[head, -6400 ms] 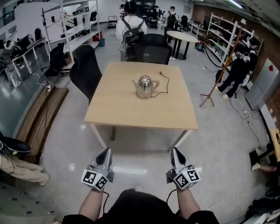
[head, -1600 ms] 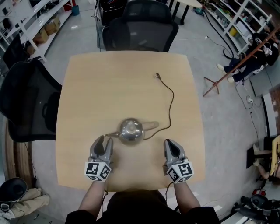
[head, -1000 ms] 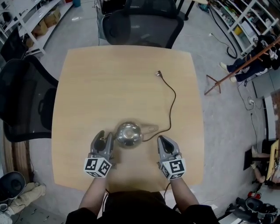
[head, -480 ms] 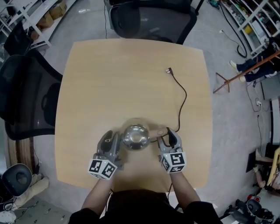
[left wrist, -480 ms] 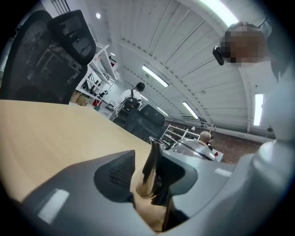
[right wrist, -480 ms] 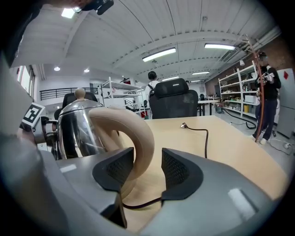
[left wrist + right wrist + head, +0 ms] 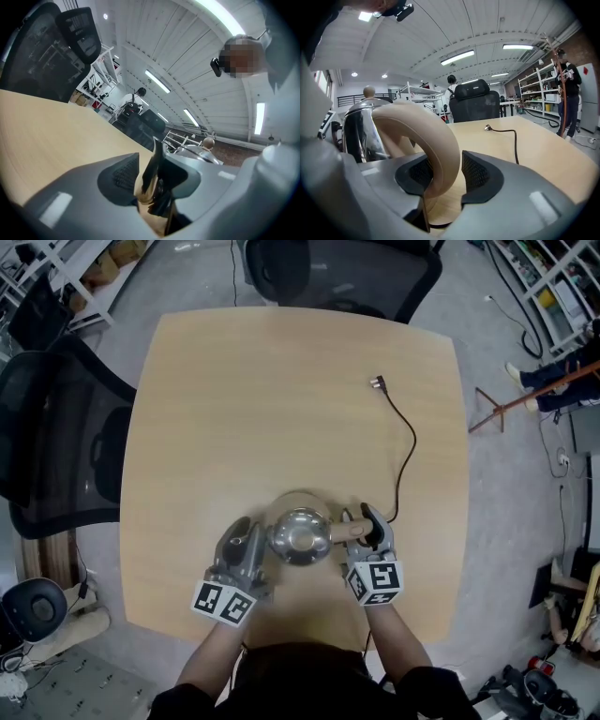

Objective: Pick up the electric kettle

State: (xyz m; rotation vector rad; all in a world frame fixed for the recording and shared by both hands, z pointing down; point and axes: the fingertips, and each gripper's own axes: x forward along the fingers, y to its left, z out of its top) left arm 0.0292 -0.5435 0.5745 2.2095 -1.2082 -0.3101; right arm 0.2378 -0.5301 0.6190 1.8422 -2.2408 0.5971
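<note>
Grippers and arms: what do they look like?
The left gripper and right gripper: grey moulded bodies, two jaws with dark ribbed pads, each bearing a white cube with black square markers. The sleeves are black. Both sets of jaws are closing: kettle spout between the left's, handle between the right's.

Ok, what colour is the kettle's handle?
Beige, or pale tan; the handle shows best in the right gripper view.

Here's the pale wooden square table point(image 7: 234, 409), rounded at the corners, and near its front edge stands the shiny steel electric kettle point(image 7: 300, 535). A thin black power cord point(image 7: 409, 442) snakes away toward the far right, its plug end point(image 7: 377, 382) lying loose on the wood.
</note>
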